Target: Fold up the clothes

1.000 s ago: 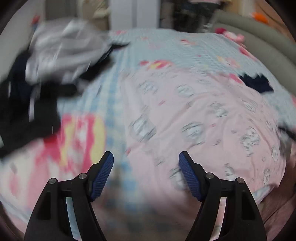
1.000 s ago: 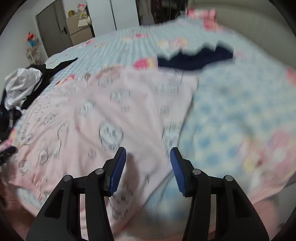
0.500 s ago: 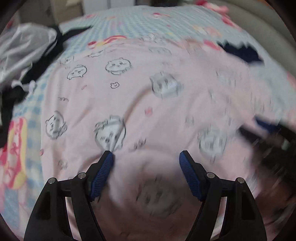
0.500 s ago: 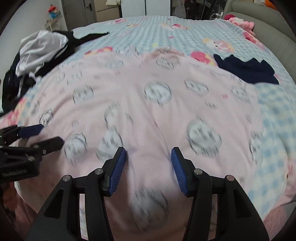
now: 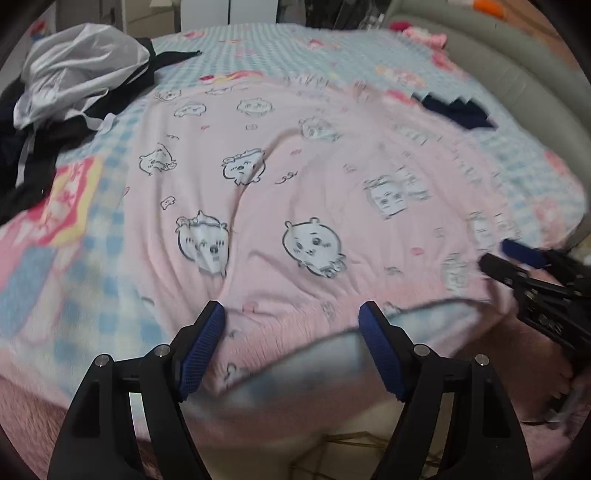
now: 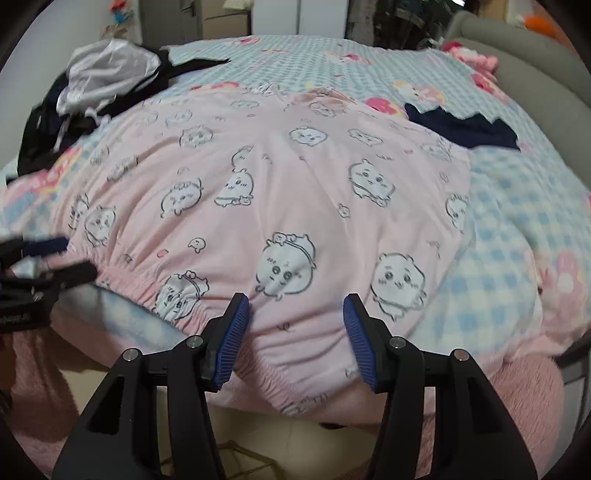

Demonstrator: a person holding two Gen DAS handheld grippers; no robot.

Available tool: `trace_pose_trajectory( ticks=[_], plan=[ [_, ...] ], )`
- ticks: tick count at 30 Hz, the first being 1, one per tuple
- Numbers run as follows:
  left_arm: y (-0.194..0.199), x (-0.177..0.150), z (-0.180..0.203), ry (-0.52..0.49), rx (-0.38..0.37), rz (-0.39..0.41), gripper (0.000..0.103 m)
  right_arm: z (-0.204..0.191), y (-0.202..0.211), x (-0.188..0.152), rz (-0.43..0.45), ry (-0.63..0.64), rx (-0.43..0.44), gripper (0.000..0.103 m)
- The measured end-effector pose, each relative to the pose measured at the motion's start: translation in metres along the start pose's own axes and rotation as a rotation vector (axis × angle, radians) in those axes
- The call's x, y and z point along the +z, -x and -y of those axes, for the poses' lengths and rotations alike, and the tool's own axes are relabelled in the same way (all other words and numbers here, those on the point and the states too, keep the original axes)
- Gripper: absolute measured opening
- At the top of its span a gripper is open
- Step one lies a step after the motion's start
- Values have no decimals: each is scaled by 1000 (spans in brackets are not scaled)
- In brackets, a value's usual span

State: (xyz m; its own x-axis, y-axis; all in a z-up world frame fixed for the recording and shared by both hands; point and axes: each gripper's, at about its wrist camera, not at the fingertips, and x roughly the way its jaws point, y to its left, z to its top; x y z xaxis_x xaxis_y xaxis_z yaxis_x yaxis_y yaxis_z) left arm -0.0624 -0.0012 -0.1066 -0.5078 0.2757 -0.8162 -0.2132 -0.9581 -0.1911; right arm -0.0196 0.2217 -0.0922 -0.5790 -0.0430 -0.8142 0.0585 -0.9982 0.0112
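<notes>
One pink garment (image 6: 295, 192), printed with white cartoon animal faces, lies spread flat across the near half of the bed (image 6: 517, 229), its gathered elastic hem (image 6: 147, 291) at the bed's near edge. The bed is covered by a light blue checked sheet with pink cartoon patches; a pink fuzzy skirt hangs below the edge.

Left claw (image 5: 291, 332): fingers apart, poised over the hem, nothing clamped. Right claw (image 6: 295, 321): fingers apart, straddling the hem, pads not pressing the fabric. Each claw appears at the edge of the other's view, blurred.

Other items on the bed: one heap of black and silvery-white clothes (image 6: 92, 88) at the far left, touching the pink garment's corner; one dark navy piece (image 6: 461, 127) at the right, against the garment's far edge; one small pink item (image 5: 421, 33) near the headboard (image 5: 517, 81), which is grey and padded.

Room: white wardrobe doors and a grey door stand beyond the bed.
</notes>
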Motion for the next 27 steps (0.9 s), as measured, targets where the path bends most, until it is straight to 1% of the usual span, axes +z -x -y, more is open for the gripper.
trace_pose_trajectory(
  ticks=[2,5,6,9,12,14,16,17,19,20,23,25,27],
  plan=[
    [13,10,1,6,-39,54,77,3,6,5,19,-21,32,54],
    [12,34,3,-8,-3,81,77,-3,5,23,35,-8,41,54],
    [7,41,3,-11,17,78,77,-6,2,29,29,-9,41,54],
    [-7,50,0,-6,37,44,77,-9,-7,38,7,-23,42,54],
    [-20,46,-7,10,63,-10,77,-6,-8,40,10,-43,41,54],
    [-25,36,-14,21,81,-40,77,0,-8,40,9,-63,34,54],
    [-25,27,-23,44,78,-63,77,14,-8,35,-2,-101,15,54],
    [-24,27,-25,71,57,-73,77,22,-9,33,-13,-123,-1,54],
    [-15,42,-21,74,23,-48,77,32,-7,37,-11,-144,-19,54],
    [-9,54,-14,48,16,-12,77,37,-5,40,-8,-152,-26,54],
    [-3,87,11,-30,32,55,78,29,-2,61,19,-160,28,54],
    [-19,93,11,-11,55,16,78,23,0,76,37,-164,69,54],
    [-38,97,10,15,80,-31,78,15,-4,87,38,-153,79,54]
  ],
)
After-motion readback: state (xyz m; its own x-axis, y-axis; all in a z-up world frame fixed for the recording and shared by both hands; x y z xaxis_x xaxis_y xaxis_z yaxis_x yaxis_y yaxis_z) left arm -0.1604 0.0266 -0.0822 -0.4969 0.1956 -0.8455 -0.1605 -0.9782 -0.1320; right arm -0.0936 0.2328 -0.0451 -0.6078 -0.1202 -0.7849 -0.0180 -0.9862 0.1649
